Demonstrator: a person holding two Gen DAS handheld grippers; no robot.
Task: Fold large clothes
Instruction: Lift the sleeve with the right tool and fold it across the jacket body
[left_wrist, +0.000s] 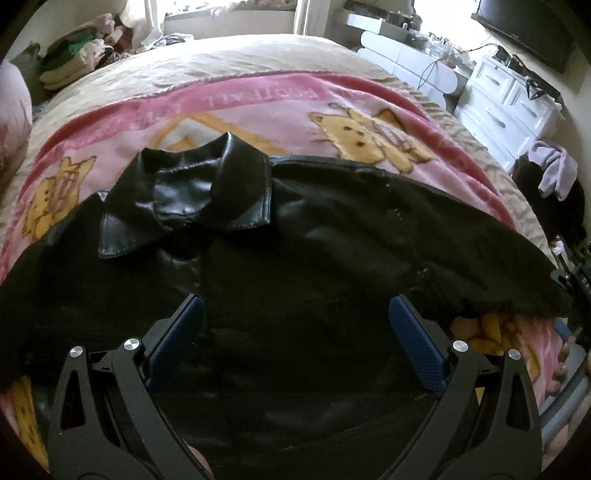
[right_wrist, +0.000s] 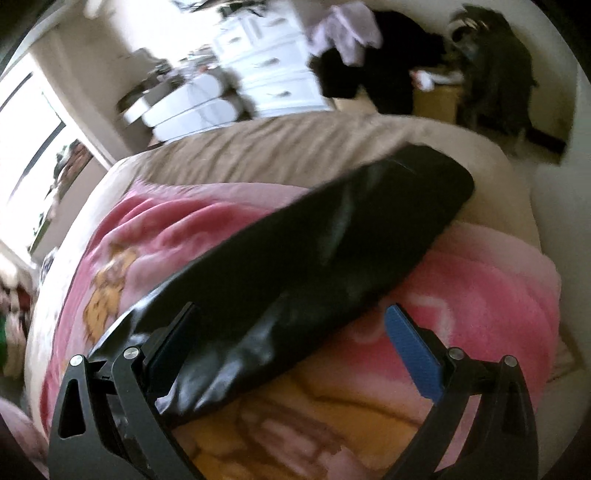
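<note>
In the left wrist view, a black leather jacket (left_wrist: 280, 236) is seen spread flat on a pink blanket (left_wrist: 258, 110) that covers the bed (left_wrist: 221, 55), its collar (left_wrist: 188, 195) turned toward the far side. The left tool (left_wrist: 295, 314) is held just above the jacket's body, its blue-padded fingers spread wide apart, nothing gripped. In the right wrist view, which is blurred, a jacket sleeve (right_wrist: 332, 236) is seen stretched diagonally across the blanket. The right tool (right_wrist: 291, 321) is likewise spread, the sleeve's lower part lying between its fingers.
</note>
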